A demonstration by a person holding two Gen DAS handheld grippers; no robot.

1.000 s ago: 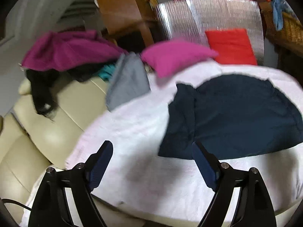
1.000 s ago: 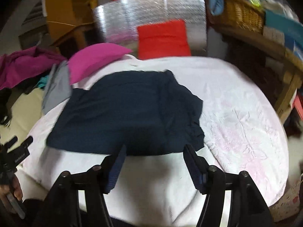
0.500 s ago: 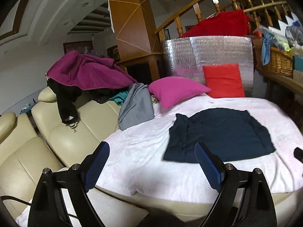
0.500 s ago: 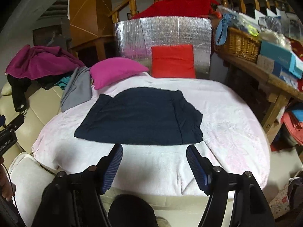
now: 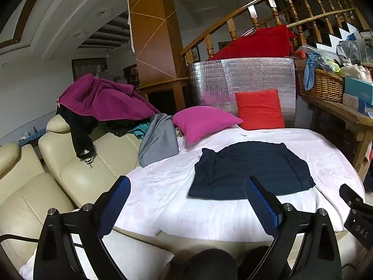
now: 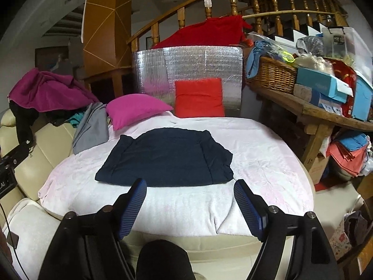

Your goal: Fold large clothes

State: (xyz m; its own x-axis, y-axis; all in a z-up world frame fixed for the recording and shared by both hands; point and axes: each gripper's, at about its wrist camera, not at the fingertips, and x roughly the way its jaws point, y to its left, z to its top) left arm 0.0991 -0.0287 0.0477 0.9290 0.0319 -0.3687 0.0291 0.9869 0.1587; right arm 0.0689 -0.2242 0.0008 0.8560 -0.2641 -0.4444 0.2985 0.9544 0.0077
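Left wrist view: the left gripper (image 5: 186, 191) is held back from the bed (image 5: 163, 186), fingers spread wide with nothing between them, probably so the whole garment can be taken in before a grasp. The navy garment (image 5: 251, 170) lies flat at centre right of the frame, laid out on the pale blanket likely to give a smooth folding surface. It sits beyond the fingers and apart from them, its lower edge running behind the right finger's tip.

Right wrist view: the right gripper (image 6: 190, 190) is likewise wide open and empty. The navy garment (image 6: 167, 158) lies at mid-frame, just above the fingertips, its near hem spanning the gap between them, not touching.
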